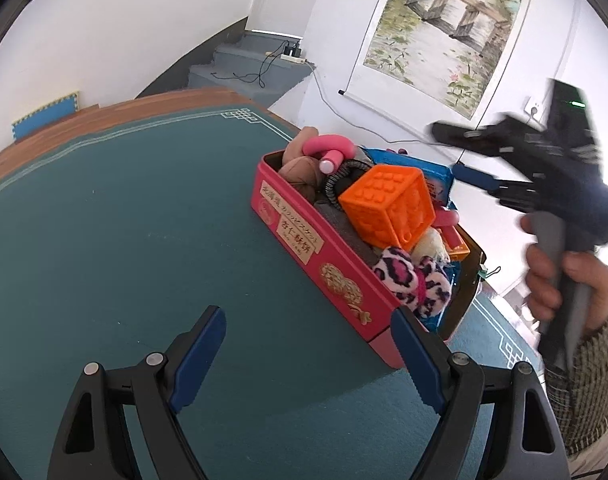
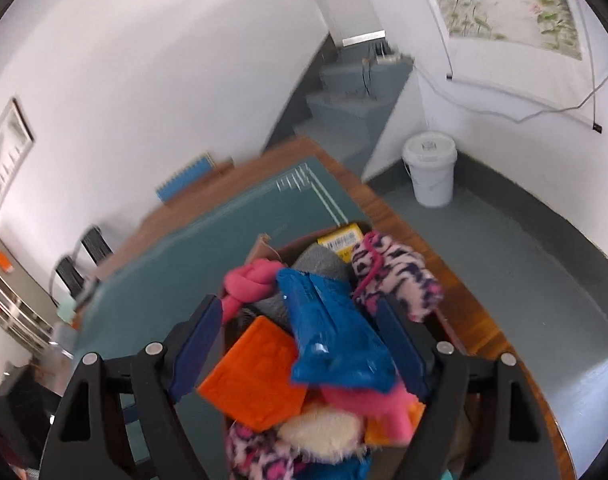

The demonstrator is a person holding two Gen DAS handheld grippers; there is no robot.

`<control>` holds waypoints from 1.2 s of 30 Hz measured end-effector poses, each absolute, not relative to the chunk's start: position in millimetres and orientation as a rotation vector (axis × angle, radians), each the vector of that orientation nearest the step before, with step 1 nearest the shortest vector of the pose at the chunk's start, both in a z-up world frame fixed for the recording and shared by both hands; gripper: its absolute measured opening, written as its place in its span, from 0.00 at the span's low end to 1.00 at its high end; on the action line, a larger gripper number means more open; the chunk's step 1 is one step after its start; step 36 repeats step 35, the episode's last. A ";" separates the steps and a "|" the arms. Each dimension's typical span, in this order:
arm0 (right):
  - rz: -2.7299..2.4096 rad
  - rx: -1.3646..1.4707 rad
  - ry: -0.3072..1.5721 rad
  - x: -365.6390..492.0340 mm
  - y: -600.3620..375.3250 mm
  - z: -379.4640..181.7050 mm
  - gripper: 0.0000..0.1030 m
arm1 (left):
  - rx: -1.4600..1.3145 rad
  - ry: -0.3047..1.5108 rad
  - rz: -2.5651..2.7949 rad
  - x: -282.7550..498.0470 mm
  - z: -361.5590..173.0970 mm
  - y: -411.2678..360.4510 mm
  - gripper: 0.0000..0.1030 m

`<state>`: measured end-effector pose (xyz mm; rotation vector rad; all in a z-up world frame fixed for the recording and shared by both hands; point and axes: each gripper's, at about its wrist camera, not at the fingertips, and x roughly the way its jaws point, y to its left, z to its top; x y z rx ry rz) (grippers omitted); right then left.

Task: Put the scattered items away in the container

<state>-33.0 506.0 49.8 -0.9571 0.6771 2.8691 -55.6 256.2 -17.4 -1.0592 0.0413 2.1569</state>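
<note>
While both claws hang over the mat, neither pinches anything. Left claw (image 1: 308, 344): fingers spread wide, nothing between them, low over the green mat (image 1: 115, 232) just short of the tin's near corner; its right finger overlaps that corner in view, contact can't be told. Right claw (image 2: 299, 344): fingers also spread, nothing pinched, held straight above the tin (image 1: 304, 256). From the left wrist view it sits up and to the right of the tin, gripped by a hand (image 1: 564, 280), so it looks clear of the pile, not buried in it.

Tin: red, lid off, standing on the mat near the table edge, heaped above its rim. Orange cube (image 1: 388, 208) rides on top, tilted. Blue pack (image 2: 336, 336) lies across the heap. Pink knot (image 2: 247, 284), 2 leopard-print plush pieces (image 2: 396, 280) and a cream fluffy piece (image 2: 324, 428) are wedged around them. Yellow box (image 2: 342, 240) sits at the far end.

No loose item shows on the visible mat. Judgement: items already lie in the tin; the heap is proud of the rim, so the cube could roll off if nudged.
</note>
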 end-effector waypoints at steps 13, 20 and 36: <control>2.873 -1.038 0.551 123.0 503.5 42.7 1.00 | -1.034 0.130 2.128 12.6 9.2 310.3 0.99; 2.866 -1.015 0.264 148.5 480.3 34.1 1.00 | -1.066 0.105 2.114 28.7 12.0 333.5 0.99; 2.868 -0.976 0.349 128.2 493.0 17.6 1.00 | -1.030 0.176 2.229 22.8 0.6 352.9 0.99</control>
